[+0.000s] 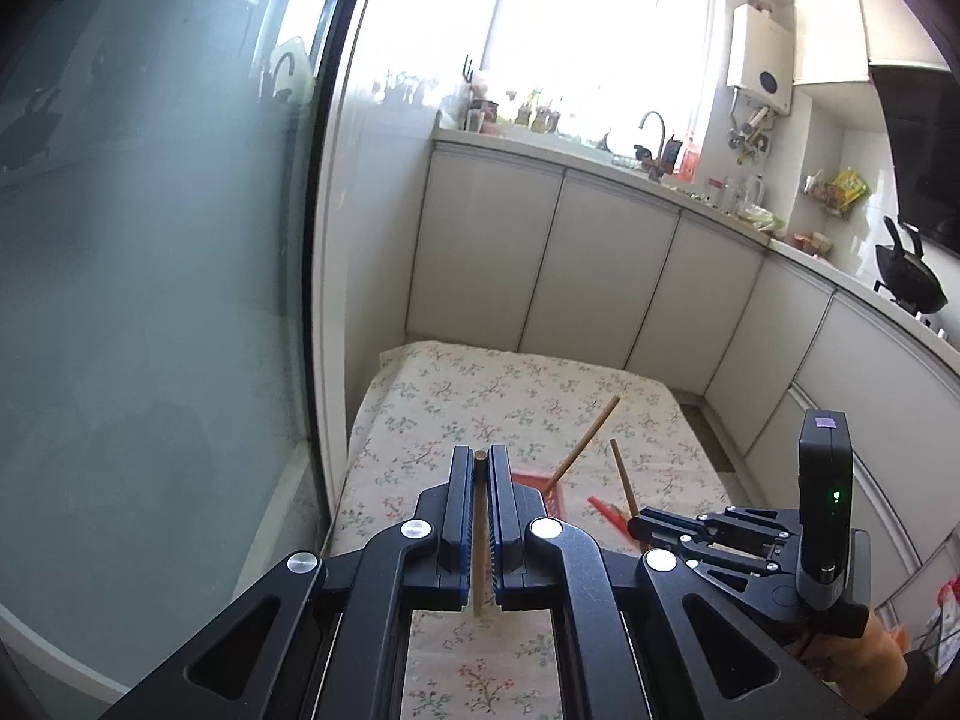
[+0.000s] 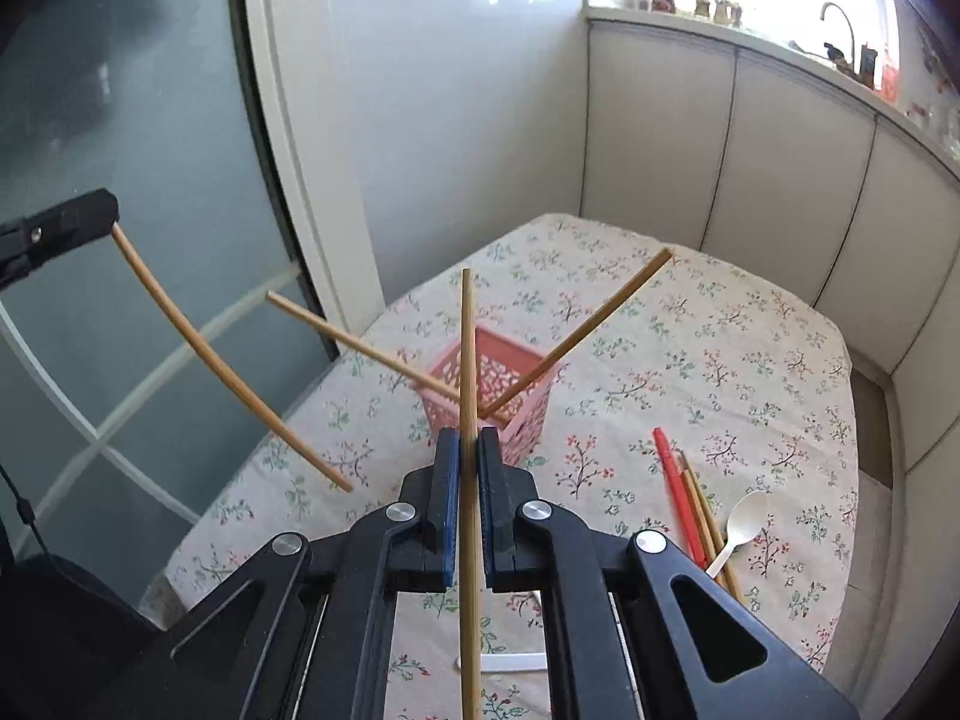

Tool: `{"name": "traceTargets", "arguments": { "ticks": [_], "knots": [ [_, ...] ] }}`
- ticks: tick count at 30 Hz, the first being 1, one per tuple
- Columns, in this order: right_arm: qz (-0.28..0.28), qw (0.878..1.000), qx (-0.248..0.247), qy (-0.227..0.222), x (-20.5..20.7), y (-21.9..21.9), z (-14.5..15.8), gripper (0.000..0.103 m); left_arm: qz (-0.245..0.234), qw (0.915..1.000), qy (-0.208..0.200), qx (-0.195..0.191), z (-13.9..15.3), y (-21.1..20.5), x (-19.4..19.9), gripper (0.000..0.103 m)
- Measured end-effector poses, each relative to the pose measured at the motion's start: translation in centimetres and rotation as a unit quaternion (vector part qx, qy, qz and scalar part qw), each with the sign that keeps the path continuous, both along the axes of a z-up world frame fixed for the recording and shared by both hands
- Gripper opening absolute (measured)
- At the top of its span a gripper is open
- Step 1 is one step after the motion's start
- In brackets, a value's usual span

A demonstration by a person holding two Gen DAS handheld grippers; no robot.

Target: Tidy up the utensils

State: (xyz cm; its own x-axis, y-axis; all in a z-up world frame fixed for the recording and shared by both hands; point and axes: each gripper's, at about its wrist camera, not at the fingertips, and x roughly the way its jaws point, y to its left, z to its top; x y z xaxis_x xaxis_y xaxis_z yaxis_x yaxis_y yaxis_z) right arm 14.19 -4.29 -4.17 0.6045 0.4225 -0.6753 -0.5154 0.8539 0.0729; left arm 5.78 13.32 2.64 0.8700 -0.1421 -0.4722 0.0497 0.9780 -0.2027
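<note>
Kitchen cabinets point(image 2: 780, 138) run along the far and right sides of a table point(image 2: 750, 324) covered by a floral cloth, with a glass door point(image 1: 150, 300) on the left. A pink basket point(image 2: 489, 384) is seen near the middle of the table in the right wrist view; two chopsticks lean out of it, one to the left point(image 2: 354, 339) and one to the right point(image 2: 582, 330).

The right gripper point(image 2: 469, 438) is clamped on a wooden chopstick point(image 2: 468, 354), which is held nearly upright in that view, its far end above the basket. The left gripper point(image 1: 480, 459) is closed on another chopstick point(image 1: 480, 540), gripped between the pads with its end showing at the fingertips. In the right wrist view that chopstick point(image 2: 222, 360) is seen hanging down from the left gripper point(image 2: 90, 216) at the left edge, over the near left part of the table and well apart from the basket.

On the cloth to the right of the basket, a red chopstick point(image 2: 675, 486) and two wooden ones point(image 2: 702, 510) are laid together, with a white spoon point(image 2: 741, 522) just beside them. A white utensil point(image 2: 510, 662), partly hidden, is seen under the right gripper.
</note>
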Motion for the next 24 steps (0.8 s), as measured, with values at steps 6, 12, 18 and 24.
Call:
{"name": "traceTargets", "arguments": {
  "ticks": [6,12,18,24],
  "knots": [
    [-0.045,0.996,0.072,-0.040,0.6,-2.6,2.9,0.006,-0.003,0.9982,-0.059,0.003,2.8,-2.1,0.0,0.004],
    [-0.080,0.986,0.121,-0.077,2.8,-4.0,5.1,0.006,-0.004,0.9965,-0.083,0.012,4.0,-4.1,2.6,0.004],
    [-0.099,0.979,0.141,-0.111,5.0,-4.1,6.6,0.006,0.001,0.9971,-0.047,0.060,2.0,-6.5,7.7,0.004],
    [-0.116,0.967,0.171,-0.147,6.8,-3.5,7.2,0.006,0.008,0.9972,-0.001,0.075,-1.0,-7.5,11.5,0.004]
  ]
}}
